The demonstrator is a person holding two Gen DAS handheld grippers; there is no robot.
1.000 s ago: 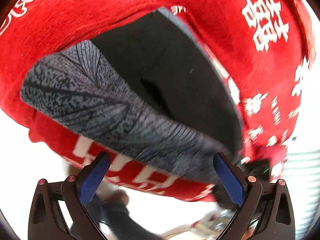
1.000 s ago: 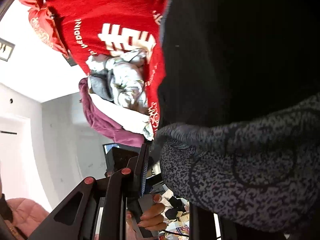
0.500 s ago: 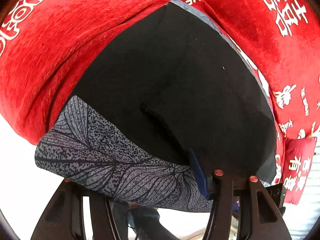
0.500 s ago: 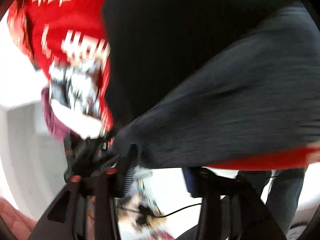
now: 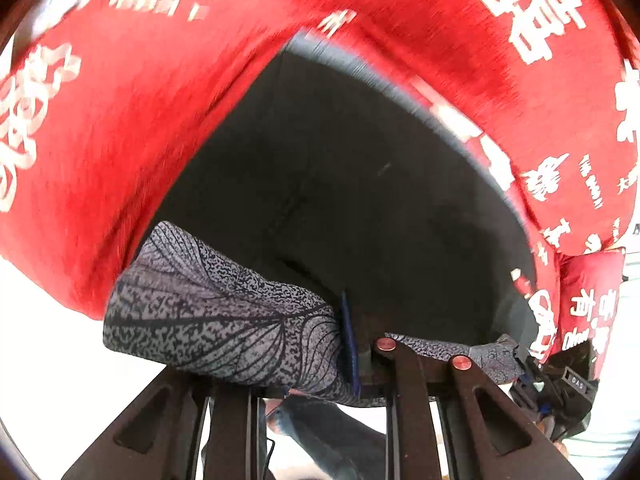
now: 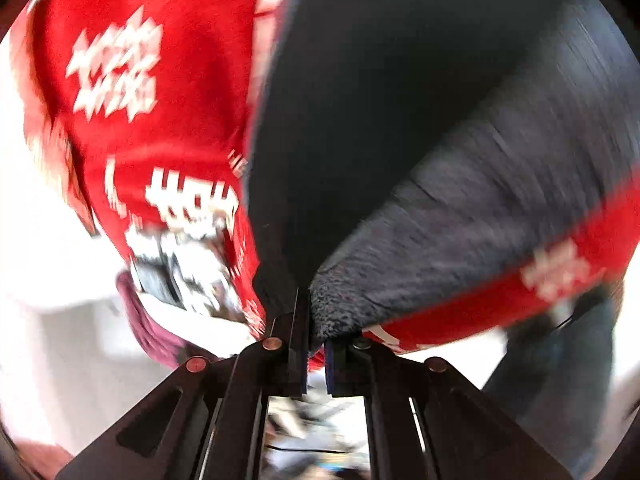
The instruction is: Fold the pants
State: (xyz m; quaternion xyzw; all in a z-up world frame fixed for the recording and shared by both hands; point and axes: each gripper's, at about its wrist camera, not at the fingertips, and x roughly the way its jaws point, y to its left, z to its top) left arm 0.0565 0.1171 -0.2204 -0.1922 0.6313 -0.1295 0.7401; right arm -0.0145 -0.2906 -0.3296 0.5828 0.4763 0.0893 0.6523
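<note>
Pants [image 5: 360,200] fill the middle of the left wrist view, a dark spread running from the patterned grey band [image 5: 224,316] at lower centre up toward the top of the frame, over a red cloth [image 5: 120,120] with white characters. Whether that cloth covers a desk or a bed cannot be told.

The left fingers [image 5: 352,352] are closed on the grey band at the bottom centre of the frame, the fabric bunching out to the left of the blue pad. In the right wrist view, which is blurred, the right fingers [image 6: 316,344] are closed on another part of the same edge at lower centre: the grey band [image 6: 460,216] rises away to the upper right and the dark pants [image 6: 360,100] stretch toward the top of the frame.

So both hands grip the near edge, and the garment's long axis runs away from the fingers toward the top of each frame. A fold along that axis would likely mean carrying the held edge upward in the frame, over the dark cloth, with both hands kept level so the band lands straight.
</note>
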